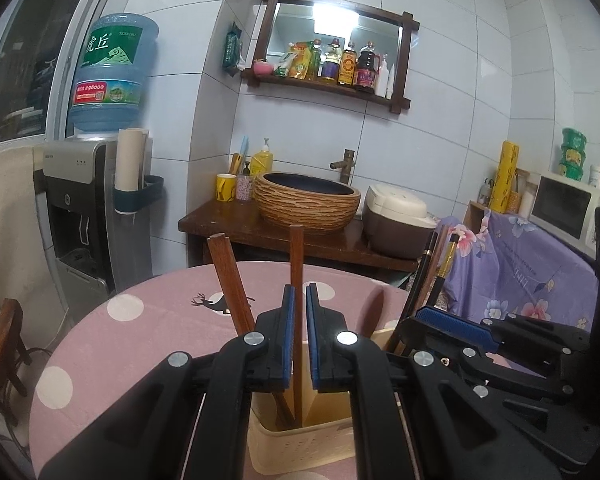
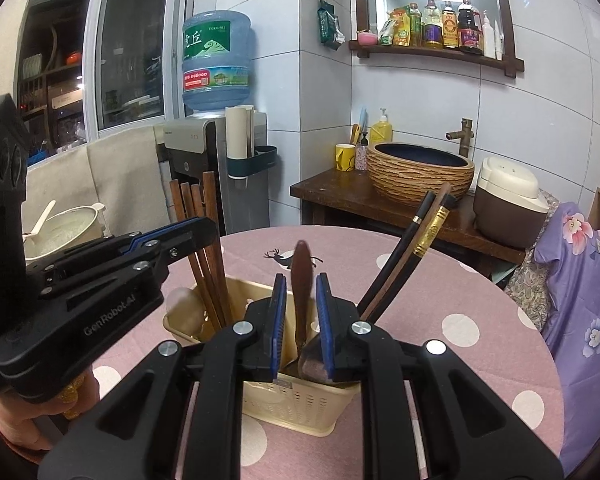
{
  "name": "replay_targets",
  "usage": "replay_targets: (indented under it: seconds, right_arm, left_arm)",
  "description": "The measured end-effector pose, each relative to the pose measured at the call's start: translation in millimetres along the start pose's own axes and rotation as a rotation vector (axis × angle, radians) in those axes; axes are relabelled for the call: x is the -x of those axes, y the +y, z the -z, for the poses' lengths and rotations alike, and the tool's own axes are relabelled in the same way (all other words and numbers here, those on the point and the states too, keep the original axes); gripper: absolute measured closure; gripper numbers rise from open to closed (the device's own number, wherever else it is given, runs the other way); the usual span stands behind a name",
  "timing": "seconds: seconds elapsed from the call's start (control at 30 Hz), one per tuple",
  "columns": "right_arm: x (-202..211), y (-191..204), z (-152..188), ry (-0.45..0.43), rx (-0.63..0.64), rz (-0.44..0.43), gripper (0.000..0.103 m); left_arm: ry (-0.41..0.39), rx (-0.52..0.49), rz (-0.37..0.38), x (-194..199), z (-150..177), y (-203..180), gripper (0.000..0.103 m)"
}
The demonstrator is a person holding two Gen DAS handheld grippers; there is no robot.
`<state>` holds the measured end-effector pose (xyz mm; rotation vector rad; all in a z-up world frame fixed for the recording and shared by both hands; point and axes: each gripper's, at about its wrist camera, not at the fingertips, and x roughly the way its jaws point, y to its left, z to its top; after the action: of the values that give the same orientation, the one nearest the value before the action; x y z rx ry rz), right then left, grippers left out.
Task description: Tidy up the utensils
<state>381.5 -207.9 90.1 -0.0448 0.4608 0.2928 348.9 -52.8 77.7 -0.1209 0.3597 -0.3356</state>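
Observation:
A cream plastic utensil holder (image 2: 296, 404) stands on the pink dotted table; it also shows in the left wrist view (image 1: 300, 440). My left gripper (image 1: 300, 300) hovers over it, its jaws slightly apart around an upright brown wooden chopstick (image 1: 297, 256) that stands in the holder; contact is unclear. More brown chopsticks (image 2: 204, 248) lean in the left compartment. My right gripper (image 2: 301, 292) has its jaws slightly apart around a brown wooden spoon (image 2: 302, 280) in the holder. Dark chopsticks with a gold band (image 2: 416, 248) lean at the right.
The round table (image 2: 440, 280) has a pink cloth with white dots. A wooden stand with a woven basin (image 2: 420, 172) and a rice cooker (image 2: 508, 208) is behind. A water dispenser (image 2: 216, 148) stands far left. A purple floral cloth (image 2: 580, 300) is right.

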Motion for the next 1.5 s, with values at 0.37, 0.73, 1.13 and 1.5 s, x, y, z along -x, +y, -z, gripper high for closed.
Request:
replay_targets:
  seconds: [0.37,0.73,1.13,1.5]
  right_arm:
    - [47,0,16,-0.093,-0.058,0.061,0.036]
    - [118,17,129,-0.064,-0.132,0.173,0.006]
    - [212,74,244,-0.08,-0.153,0.252,0.006]
    - [286,95,263,-0.221,-0.123,0.319,0.006]
  left_arm:
    - [-0.053,-0.002,-0.005,52,11,1,0.042]
    - [-0.046,-0.03,-0.073,133,109,4,0.005]
    - [-0.053,0.016,-0.142,240,190,-14,0.005]
    - [-0.108,0.002,-0.191,290,209,-26,0.005]
